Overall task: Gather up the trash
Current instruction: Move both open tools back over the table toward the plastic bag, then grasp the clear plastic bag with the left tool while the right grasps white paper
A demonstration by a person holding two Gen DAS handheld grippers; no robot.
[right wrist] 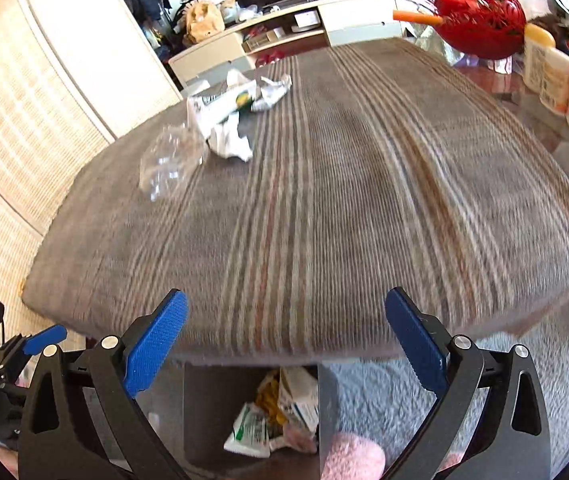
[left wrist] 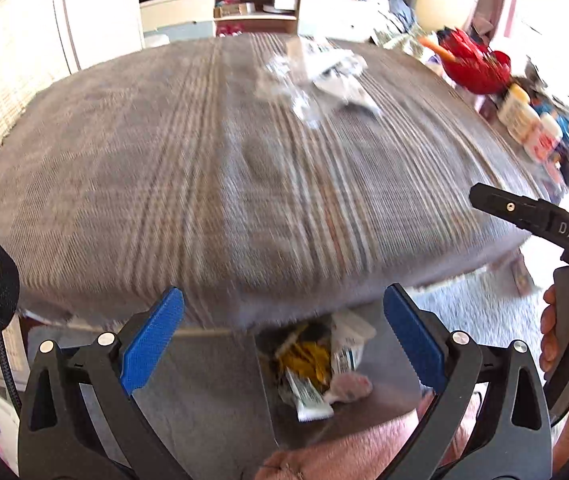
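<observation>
Right wrist view: both grippers (right wrist: pixel 286 340) (left wrist: pixel 284 340) seen open, empty; crumpled wrappers (right wrist: pixel 236 120) beside clear plastic (right wrist: pixel 170 162) judged light, crushable, pinched at folds.

cloth (right wrist: pixel 324 200): grey, striped | bowl (right wrist: pixel 480 24): red | claw pads (right wrist: pixel 156 348): blue

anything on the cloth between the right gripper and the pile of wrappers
No, only bare striped cloth lies between the open right gripper and the wrappers, per the right wrist view.

crumpled wrappers (right wrist: pixel 236 116) on cloth, more in bin (right wrist: pixel 280 412)
</observation>
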